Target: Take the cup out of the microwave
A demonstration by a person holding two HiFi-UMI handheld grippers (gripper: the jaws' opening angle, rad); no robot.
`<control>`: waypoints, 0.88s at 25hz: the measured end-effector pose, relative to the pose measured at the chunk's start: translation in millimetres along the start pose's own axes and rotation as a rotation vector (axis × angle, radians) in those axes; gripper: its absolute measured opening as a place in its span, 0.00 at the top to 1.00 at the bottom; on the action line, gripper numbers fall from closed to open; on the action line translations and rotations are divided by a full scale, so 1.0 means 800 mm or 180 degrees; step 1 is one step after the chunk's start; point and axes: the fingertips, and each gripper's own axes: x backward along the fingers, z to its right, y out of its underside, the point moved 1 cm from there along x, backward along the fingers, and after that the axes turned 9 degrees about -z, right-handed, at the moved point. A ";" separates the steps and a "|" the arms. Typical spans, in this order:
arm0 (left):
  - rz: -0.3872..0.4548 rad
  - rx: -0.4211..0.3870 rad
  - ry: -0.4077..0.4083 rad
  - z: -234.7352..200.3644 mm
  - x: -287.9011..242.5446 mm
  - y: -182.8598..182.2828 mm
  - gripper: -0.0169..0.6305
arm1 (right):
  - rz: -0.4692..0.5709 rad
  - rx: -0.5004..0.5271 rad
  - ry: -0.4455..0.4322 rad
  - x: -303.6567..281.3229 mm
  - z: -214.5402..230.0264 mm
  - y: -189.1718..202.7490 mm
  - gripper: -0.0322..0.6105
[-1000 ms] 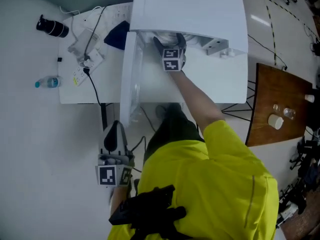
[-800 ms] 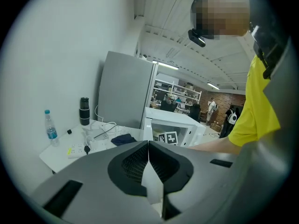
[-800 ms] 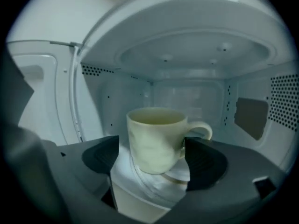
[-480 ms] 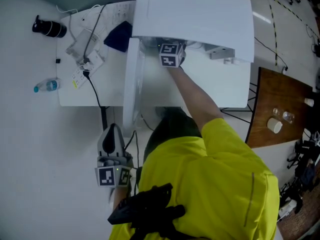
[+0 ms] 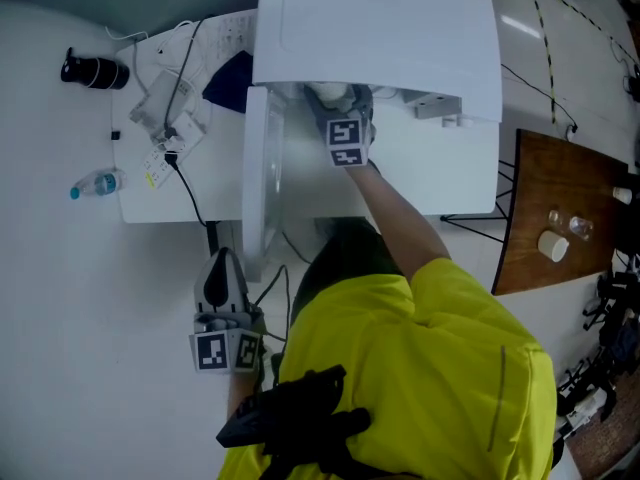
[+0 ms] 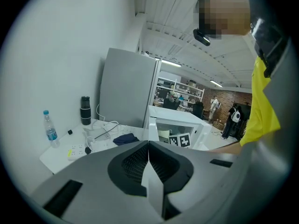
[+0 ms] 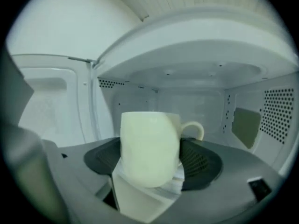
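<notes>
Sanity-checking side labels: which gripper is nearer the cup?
Right. The right gripper reaches into the microwave, jaws closing on the cup between them. The left gripper hangs shut and empty well short of the microwave, down by the person's side.

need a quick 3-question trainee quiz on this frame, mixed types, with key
1. True or false: the door of the microwave is open.
2. What stands between the jaws of the right gripper? A) bottle B) cup C) cable
3. Fill in: the jaws of the left gripper are ___.
Key: 1 true. 2 B; those jaws are closing on it. 3 shut, with nothing between them.
</notes>
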 end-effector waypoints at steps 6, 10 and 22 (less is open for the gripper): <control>0.0007 -0.0053 0.0072 0.010 -0.008 -0.004 0.97 | -0.0021 -0.0007 -0.0287 0.067 -0.036 0.036 0.33; -0.0042 -0.0104 0.0104 0.015 -0.015 0.003 0.97 | -0.0143 0.0063 -0.0453 0.090 -0.063 0.079 0.33; 0.0296 -0.0129 0.0443 0.041 0.001 -0.001 0.97 | -0.0287 0.0212 -0.0410 0.066 -0.064 0.136 0.33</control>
